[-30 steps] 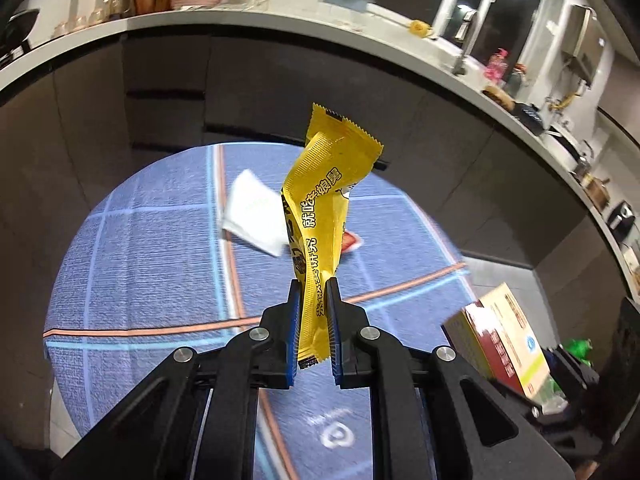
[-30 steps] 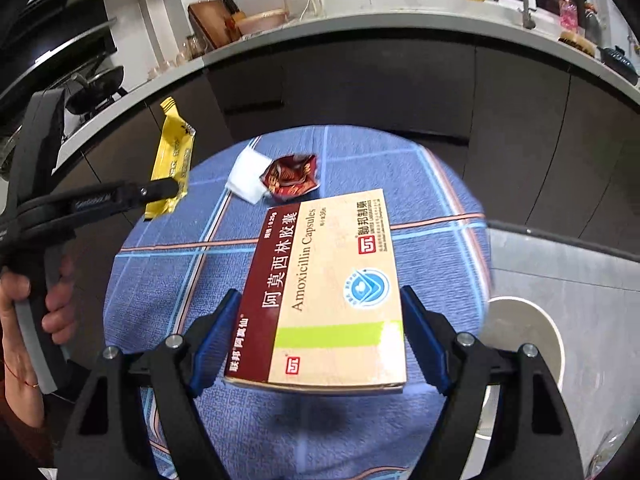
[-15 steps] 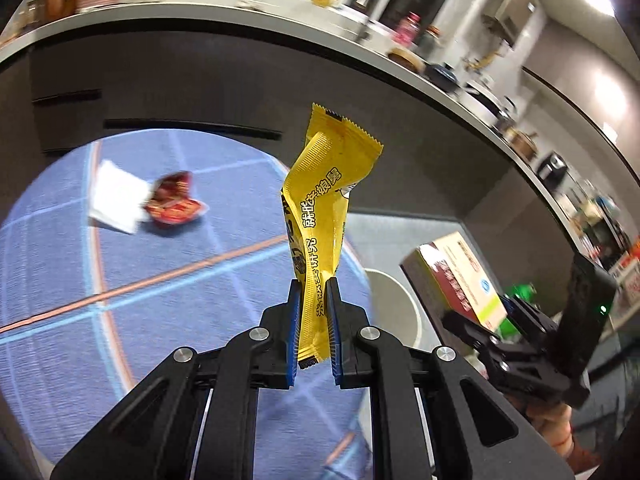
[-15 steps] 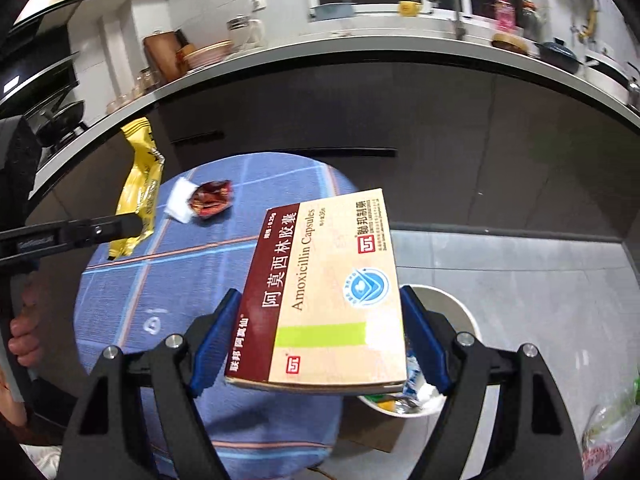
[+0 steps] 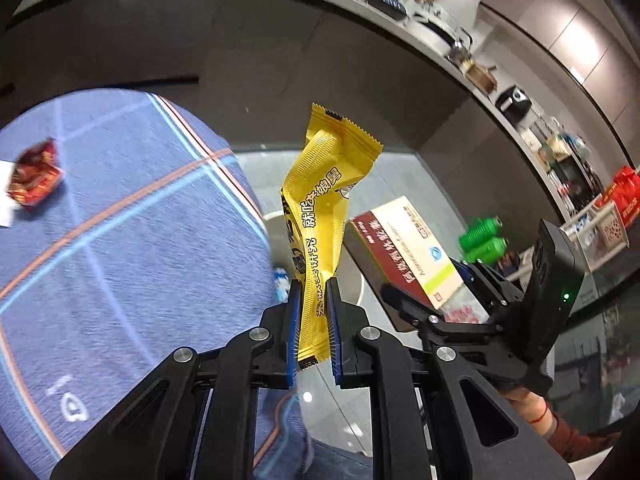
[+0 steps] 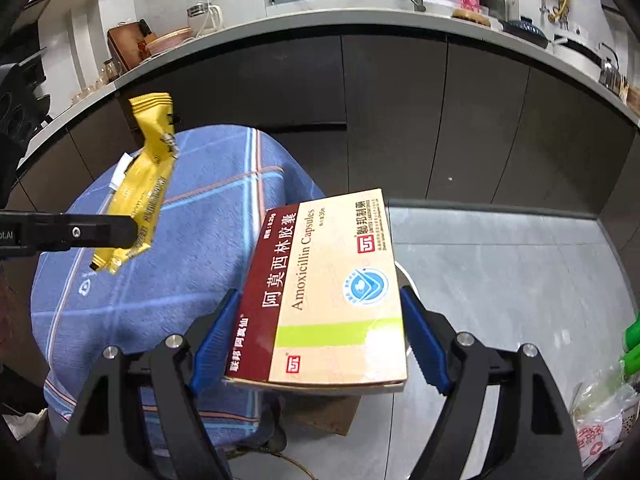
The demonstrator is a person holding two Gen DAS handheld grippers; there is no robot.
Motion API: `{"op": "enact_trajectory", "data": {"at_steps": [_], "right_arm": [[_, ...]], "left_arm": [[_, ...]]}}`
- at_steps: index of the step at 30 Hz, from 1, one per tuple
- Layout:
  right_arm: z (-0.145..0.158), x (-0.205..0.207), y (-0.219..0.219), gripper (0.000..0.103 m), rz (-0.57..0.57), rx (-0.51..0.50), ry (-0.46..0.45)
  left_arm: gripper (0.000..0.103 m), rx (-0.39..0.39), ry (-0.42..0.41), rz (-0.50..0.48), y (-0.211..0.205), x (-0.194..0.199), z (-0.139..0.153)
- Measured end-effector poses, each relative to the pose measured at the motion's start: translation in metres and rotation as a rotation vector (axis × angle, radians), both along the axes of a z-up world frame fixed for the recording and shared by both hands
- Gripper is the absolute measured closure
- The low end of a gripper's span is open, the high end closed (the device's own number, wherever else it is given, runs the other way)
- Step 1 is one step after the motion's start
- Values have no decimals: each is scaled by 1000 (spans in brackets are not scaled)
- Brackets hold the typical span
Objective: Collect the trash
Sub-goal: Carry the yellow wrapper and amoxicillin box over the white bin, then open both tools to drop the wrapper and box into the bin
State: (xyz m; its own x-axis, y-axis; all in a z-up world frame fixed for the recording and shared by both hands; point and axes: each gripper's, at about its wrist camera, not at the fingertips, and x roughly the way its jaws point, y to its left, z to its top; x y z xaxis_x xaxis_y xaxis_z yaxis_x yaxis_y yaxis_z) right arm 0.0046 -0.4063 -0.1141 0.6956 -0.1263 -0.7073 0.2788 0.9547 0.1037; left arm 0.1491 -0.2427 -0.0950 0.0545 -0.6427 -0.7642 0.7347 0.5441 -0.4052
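Note:
My left gripper (image 5: 313, 292) is shut on a yellow snack wrapper (image 5: 326, 204) and holds it upright in the air past the right edge of the round table; the wrapper also shows in the right wrist view (image 6: 140, 184). My right gripper (image 6: 320, 320) is shut on an Amoxicillin capsule box (image 6: 332, 292), red and beige, held flat above a white bin rim (image 6: 404, 276) on the floor. The box also shows in the left wrist view (image 5: 404, 252). A red crumpled wrapper (image 5: 34, 178) lies on the blue tablecloth (image 5: 120, 260) beside a white paper (image 5: 5, 208).
A dark cabinet front and curved countertop (image 6: 360, 12) with kitchenware run behind the table. Green bottles (image 5: 482, 236) and a bag of litter (image 6: 600, 420) stand on the grey floor at the right.
Both grippers have swung right, off the table toward the floor bin. The red wrapper and white paper have slid to the far left of the left wrist view.

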Motion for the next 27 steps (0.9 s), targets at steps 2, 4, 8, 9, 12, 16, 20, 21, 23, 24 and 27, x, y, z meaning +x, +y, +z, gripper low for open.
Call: {"op": "enact_trajectory", "data": {"at_steps": [2,4,8,9,12,16,20,21,23,24,27], "right_arm": [[-11,-1,-7,24,-4,21,4],[-21,0,-12,24,-5,36,8],[-37,0,-26,24,0,61,16],[-41,1,-29,24,1,66,18],[-51,7,-35,24,8,80,29],[-61,14,-38,24,12,87,44],[-68,19,-41,24,17,99,54],[-70,19,-43,24,20,99,57],[-73,22,-44,23,24,99,62],[-75,24,-45,23,24,100,66],[-79,27,-47,23,24,97,70]], "left_arm": [[92,18,26,-21,-12,1,-10],[92,33,40,-38,-21,2,-18],[91,66,46,-67,-39,2,-33],[91,77,44,-71,-44,4,-38],[91,94,42,-77,-54,7,-46],[90,101,9,-82,-66,9,-52],[89,106,-26,-94,-74,8,-57],[88,109,-33,-92,-76,8,-57],[88,110,-44,-94,-79,8,-59],[86,111,-52,-93,-81,8,-60],[78,112,-80,-95,-87,8,-59]]}}
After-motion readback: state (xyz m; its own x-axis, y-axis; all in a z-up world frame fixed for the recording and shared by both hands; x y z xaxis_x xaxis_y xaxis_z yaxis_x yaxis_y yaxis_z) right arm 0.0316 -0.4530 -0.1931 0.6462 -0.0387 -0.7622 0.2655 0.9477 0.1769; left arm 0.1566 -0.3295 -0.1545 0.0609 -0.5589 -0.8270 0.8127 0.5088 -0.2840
